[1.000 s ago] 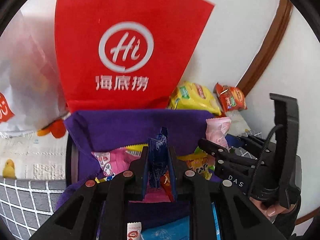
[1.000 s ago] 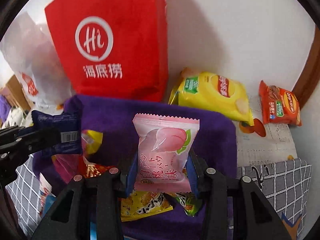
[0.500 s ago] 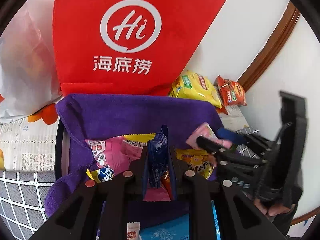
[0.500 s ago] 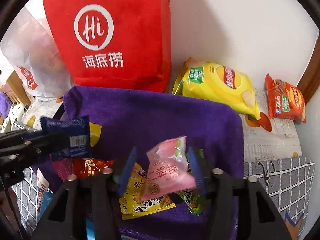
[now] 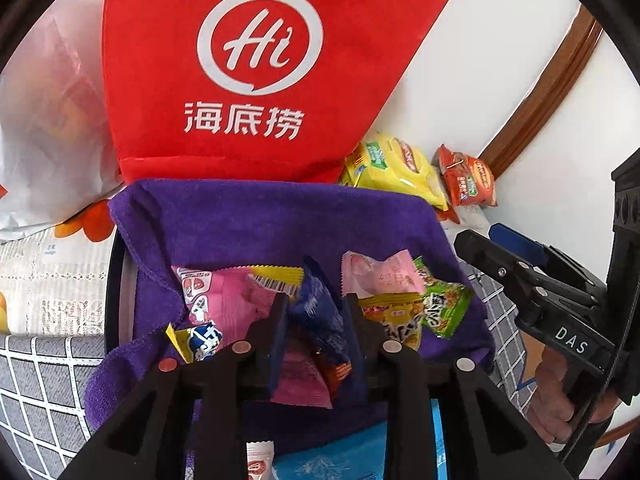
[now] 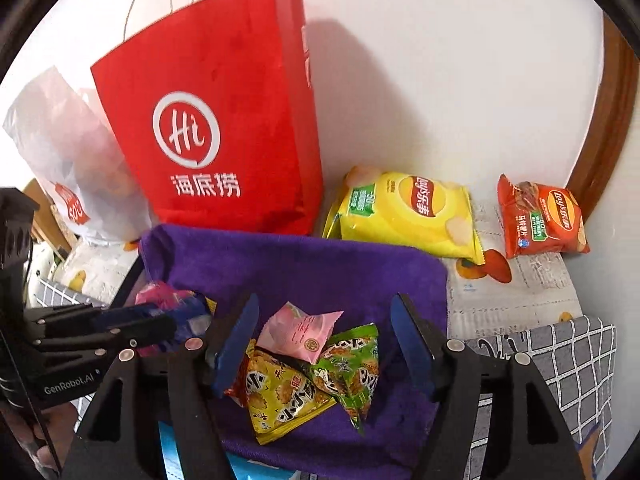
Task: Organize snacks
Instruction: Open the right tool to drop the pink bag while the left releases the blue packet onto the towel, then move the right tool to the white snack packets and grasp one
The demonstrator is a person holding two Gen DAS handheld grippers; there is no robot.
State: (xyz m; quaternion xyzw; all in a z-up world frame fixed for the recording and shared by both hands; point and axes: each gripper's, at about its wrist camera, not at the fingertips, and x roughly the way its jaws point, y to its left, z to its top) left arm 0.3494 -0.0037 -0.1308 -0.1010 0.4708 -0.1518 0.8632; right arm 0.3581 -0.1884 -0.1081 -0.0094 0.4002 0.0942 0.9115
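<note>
Snacks sit mostly in a basket lined with a purple towel (image 6: 304,268), in front of a red paper bag (image 6: 216,120) against the wall; a yellow chip bag (image 6: 404,212) and a red chip bag (image 6: 540,220) lie outside on the table, right of the basket.

Right gripper (image 6: 324,344): jaws wide and opening, nothing held. The pink peach packet (image 6: 298,330) lies below between them, on top of a yellow snack packet (image 6: 280,400) and a green snack packet (image 6: 352,368).

Left gripper (image 5: 316,336): jaws narrow and opening, with a blue wrapped snack (image 5: 318,308) between them; it looks slack, pads barely touching if at all, and it hangs over a pink packet (image 5: 228,296) in the basket.

Risks: the blue snack may tip sideways as the jaws part and catch on a finger instead of dropping flat. The peach packet sits loose on a sloped pile and could slide. The grippers are close together, so a clash is possible.

Versus a second ago: the right gripper gripped the peach packet upright, and now it has dropped onto the pile. The left was clamped tight on the blue snack, and now it is loosening.
</note>
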